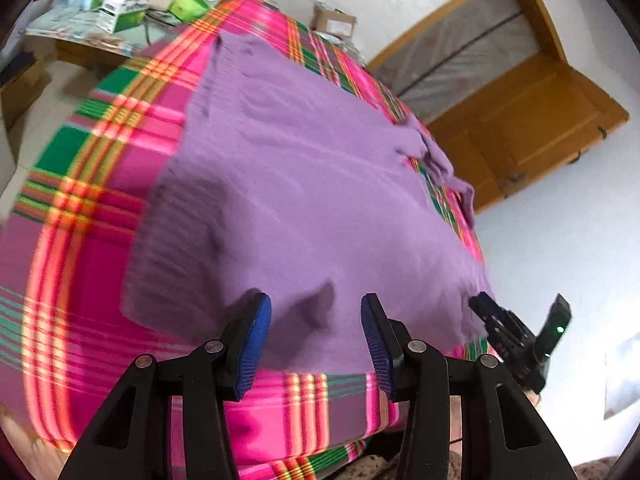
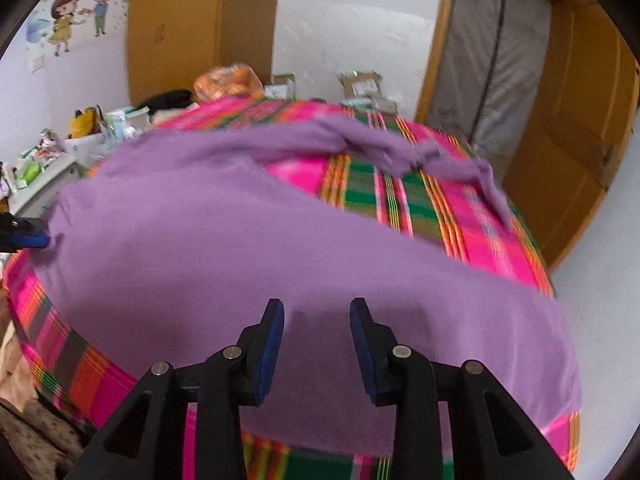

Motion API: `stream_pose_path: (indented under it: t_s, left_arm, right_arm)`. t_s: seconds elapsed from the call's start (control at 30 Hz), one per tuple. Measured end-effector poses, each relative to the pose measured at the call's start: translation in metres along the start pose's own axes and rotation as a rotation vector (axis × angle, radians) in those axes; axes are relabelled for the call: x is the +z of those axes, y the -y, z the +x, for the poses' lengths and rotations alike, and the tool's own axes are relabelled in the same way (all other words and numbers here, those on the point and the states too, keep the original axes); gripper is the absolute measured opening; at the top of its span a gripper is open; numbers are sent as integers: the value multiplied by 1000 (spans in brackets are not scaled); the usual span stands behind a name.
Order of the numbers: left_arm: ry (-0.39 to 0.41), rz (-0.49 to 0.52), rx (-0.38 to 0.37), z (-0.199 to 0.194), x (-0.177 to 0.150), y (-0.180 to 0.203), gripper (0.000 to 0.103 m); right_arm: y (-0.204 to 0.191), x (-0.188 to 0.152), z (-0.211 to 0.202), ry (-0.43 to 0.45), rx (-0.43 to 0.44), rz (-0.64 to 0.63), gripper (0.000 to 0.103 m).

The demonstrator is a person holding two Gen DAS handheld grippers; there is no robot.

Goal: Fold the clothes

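A purple knit garment (image 1: 304, 184) lies spread flat on a pink and green plaid blanket (image 1: 100, 216). One sleeve (image 2: 400, 148) trails crumpled across the blanket at the far side. My left gripper (image 1: 316, 304) hovers open just above the garment's near edge, with no cloth pinched between its blue pads. My right gripper (image 2: 317, 308) also stands open over the near part of the garment (image 2: 224, 248), its pads clear of the cloth. Each gripper shows in the other's view: the right gripper (image 1: 486, 306) by the garment's right corner, the left gripper (image 2: 38, 240) by its left edge.
A desk (image 1: 80, 36) crowded with boxes and packets stands beyond the blanket on the left. An orange bag (image 2: 228, 80) and a cardboard box (image 2: 362, 84) sit behind the far edge. A wooden door (image 1: 532, 120) is on the right. The blanket's edge drops off near me.
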State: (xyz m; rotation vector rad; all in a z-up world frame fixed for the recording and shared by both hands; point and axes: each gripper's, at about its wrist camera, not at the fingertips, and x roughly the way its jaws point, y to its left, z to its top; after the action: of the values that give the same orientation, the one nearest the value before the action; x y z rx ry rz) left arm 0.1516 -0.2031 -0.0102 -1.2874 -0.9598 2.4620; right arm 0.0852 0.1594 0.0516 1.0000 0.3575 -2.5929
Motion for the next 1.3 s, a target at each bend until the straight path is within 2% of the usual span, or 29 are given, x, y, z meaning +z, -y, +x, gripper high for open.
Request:
stream_pose_path:
  t_s: [0.13, 0.3, 0.4, 0.5, 0.57, 0.7, 0.8, 0.93, 1.07, 1.13, 1.3]
  left_arm:
    - [51, 33, 20, -17, 28, 5, 49]
    - [121, 100, 58, -35, 80, 24, 49]
    - [158, 150, 101, -43, 116, 34, 49]
    - [194, 162, 150, -46, 153, 36, 49]
    - [197, 183, 187, -38, 173, 37, 49]
    - [145, 221, 266, -10, 205, 32, 49]
    - [77, 240, 283, 20, 223, 28, 49]
    - [-16, 282, 329, 60, 241, 17, 49]
    - [-70, 301, 395, 88, 249, 8, 49]
    - [-92, 316, 405, 98, 251, 6, 49]
    - [-143, 359, 452, 120, 252, 2, 49]
  right_arm:
    - [5, 52, -12, 67, 50, -19, 35]
    - [1, 126, -26, 162, 68, -86, 35]
    - [-3, 163, -25, 182, 87, -119, 35]
    - [-4, 200, -6, 162, 116, -138, 35]
    - [-4, 221, 17, 121, 175, -142, 35]
    - [-8, 249, 78, 11, 248, -138, 35]
    - [-19, 258, 125, -83, 291, -182, 35]
    - [-41, 254, 190, -206, 314, -270, 37]
    - [-52, 246, 239, -275, 319, -316, 39]
    - [-54, 244, 260, -302, 343, -312, 40]
    - [-57, 240, 295, -367, 378, -326, 46]
